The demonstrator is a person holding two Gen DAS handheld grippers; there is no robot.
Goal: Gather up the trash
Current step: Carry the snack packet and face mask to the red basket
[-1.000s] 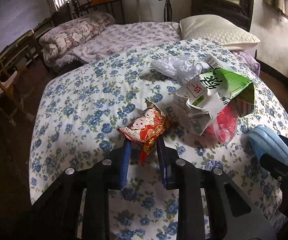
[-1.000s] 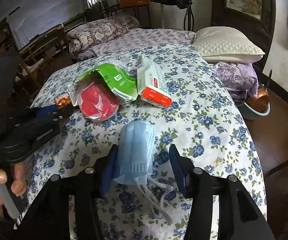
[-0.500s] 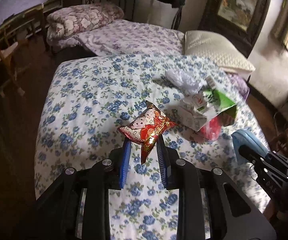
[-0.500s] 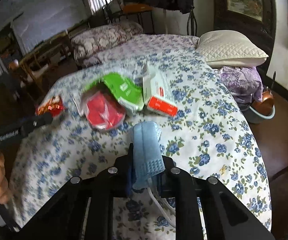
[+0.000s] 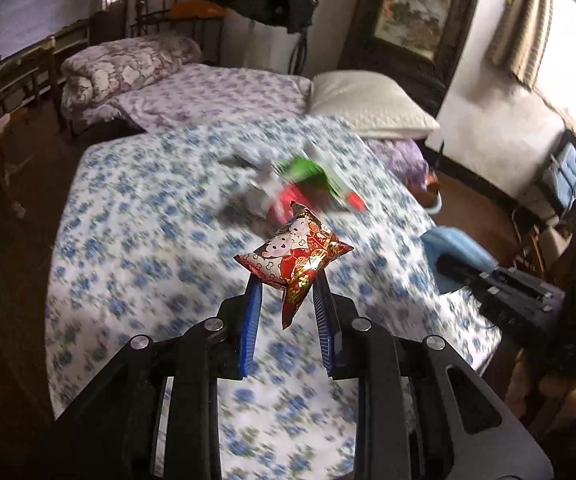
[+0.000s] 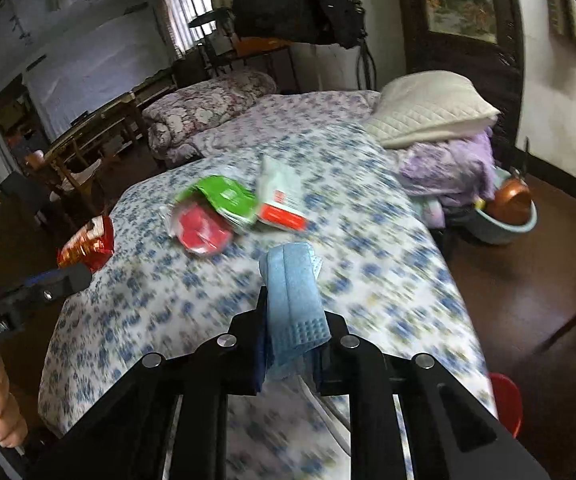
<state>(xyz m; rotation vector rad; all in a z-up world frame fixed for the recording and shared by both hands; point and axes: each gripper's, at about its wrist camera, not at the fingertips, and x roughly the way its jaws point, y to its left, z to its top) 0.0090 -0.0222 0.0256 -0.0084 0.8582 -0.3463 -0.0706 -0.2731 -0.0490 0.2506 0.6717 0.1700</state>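
Left wrist view: my left gripper [image 5: 287, 286] pinches a red snack packet [image 5: 295, 254] between its blue pads, the packet's body standing up past the tips and one shiny corner hanging down between the fingers. It is clear of the blue-flowered bedspread [image 5: 147, 240] beneath. At one o'clock from the packet, further up the bed, lies a blurred heap of trash: a green wrapper [image 5: 312, 172] over something red. At three o'clock my right gripper [image 5: 444, 262] reaches in, a blue face mask [image 5: 454, 242] in its tips. A white pillow [image 5: 368, 104] sits at the bed's far end, at twelve o'clock.

The right wrist view has my right gripper [image 6: 294, 322] with its fingers drawn close on the folded face mask [image 6: 294, 292], which stands up between them, off the bedspread [image 6: 368, 280]. At eleven o'clock from the mask lie the green wrapper [image 6: 227, 196], a red bag [image 6: 201, 232] under it, and a white box with a red end [image 6: 281, 204] touching the wrapper. At nine o'clock my left gripper [image 6: 69, 276] carries the snack packet [image 6: 87, 242], and my left hand [image 6: 1, 412] shows at the lower edge. A blue basin [image 6: 504, 224] stands on the floor at two o'clock.
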